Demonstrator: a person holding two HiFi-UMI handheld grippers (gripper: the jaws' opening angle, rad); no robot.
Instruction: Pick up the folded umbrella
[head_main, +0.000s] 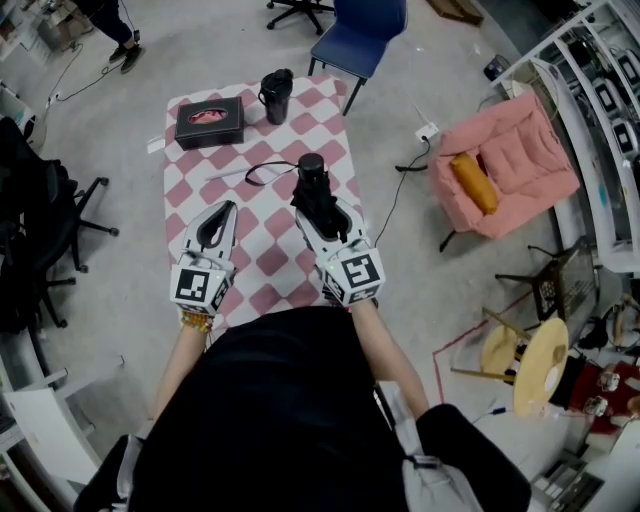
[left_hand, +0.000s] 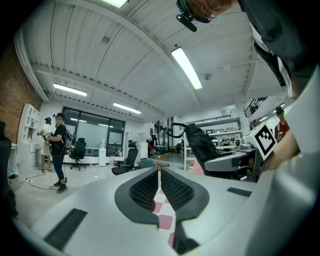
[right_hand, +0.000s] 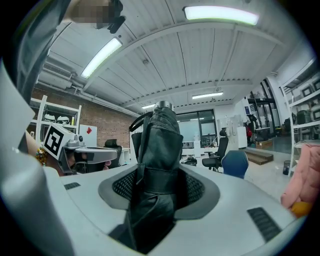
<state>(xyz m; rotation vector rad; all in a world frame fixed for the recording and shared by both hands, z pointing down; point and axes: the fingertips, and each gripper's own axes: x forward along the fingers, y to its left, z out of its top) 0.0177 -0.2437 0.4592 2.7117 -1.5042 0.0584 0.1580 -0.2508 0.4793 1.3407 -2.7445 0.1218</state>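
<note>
The folded black umbrella (head_main: 312, 187) sticks up and forward out of my right gripper (head_main: 320, 215), which is shut on it above the near part of the checkered table (head_main: 262, 258). In the right gripper view the umbrella (right_hand: 158, 150) fills the space between the mesh pads, with its strap looping near the top. My left gripper (head_main: 222, 218) hovers beside it on the left, jaws shut with nothing between them. In the left gripper view the pads (left_hand: 150, 186) nearly meet, and the umbrella (left_hand: 201, 144) shows off to the right.
At the far end of the red-and-white cloth stand a black tissue box (head_main: 210, 122) and a black mug (head_main: 276, 95). A blue chair (head_main: 360, 32) sits beyond the table. A pink armchair (head_main: 505, 165) is to the right, and black office chairs (head_main: 45, 240) to the left.
</note>
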